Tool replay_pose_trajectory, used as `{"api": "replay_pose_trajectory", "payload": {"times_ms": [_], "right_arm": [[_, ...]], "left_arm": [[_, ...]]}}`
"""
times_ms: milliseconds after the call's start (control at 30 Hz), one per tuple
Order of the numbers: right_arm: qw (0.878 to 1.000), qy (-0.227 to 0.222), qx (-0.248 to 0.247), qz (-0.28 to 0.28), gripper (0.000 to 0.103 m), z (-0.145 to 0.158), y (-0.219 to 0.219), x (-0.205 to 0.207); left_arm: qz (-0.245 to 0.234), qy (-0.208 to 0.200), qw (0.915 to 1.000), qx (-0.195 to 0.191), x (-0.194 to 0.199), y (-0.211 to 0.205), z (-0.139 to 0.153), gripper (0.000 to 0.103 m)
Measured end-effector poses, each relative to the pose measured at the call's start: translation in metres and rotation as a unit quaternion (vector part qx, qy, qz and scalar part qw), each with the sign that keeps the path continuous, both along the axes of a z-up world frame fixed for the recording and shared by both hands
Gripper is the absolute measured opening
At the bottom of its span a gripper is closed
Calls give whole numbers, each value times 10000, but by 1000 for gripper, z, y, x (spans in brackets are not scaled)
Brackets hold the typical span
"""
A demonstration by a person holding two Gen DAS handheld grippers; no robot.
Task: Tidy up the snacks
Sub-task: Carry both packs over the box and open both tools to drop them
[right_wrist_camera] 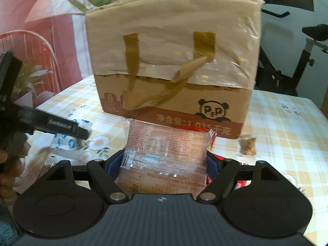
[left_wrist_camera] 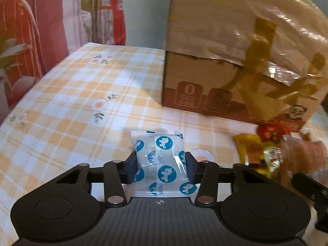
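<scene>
My left gripper is shut on a white snack packet with blue round prints, held just above the checked tablecloth. My right gripper is shut on a brown packet with red print and a clear seam. A tall cardboard box with a panda logo and tape handles stands right behind both; it also shows in the left wrist view. Yellow and red snack packets lie by the box's near corner.
A small packet of brown nuts lies right of the box. The left gripper's body crosses the right wrist view at left. A red chair and a plant stand beyond the table's far left edge. An exercise bike stands behind at right.
</scene>
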State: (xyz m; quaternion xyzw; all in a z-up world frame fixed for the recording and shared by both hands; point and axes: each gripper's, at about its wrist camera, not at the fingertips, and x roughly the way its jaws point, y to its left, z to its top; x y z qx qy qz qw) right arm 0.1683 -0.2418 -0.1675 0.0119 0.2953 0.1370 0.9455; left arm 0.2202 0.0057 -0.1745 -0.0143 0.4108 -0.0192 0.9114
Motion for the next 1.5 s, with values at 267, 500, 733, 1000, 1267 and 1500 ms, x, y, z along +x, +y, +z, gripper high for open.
{"api": "replay_pose_trajectory", "payload": {"times_ms": [267,500,733,1000,1267,1500], "right_arm": [[10000,34,47,-25,80,-1,-3,1],[10000,12,35,-20,80,0,-2,-1],[10000,-57,38,-9,80,3,-1,-4],[9995,-303,57,-110,80,15,-9,-8],[9969,-774,19,-167,80,42,-18,-10],[9903,-1383,82,-77,80,87,-25,-9]], "left_arm": [[-192,-315,9991,-188,-22,-5,14,49],[-411,-490,9976,-278,-36,-12,19,49],[-562,-722,9954,-278,-43,-16,30,49],[-779,-1184,9896,-238,-56,-21,51,49],[-1018,-1625,9810,-285,-54,-26,83,49],[-1281,-2059,9678,-671,-32,-29,131,49]]}}
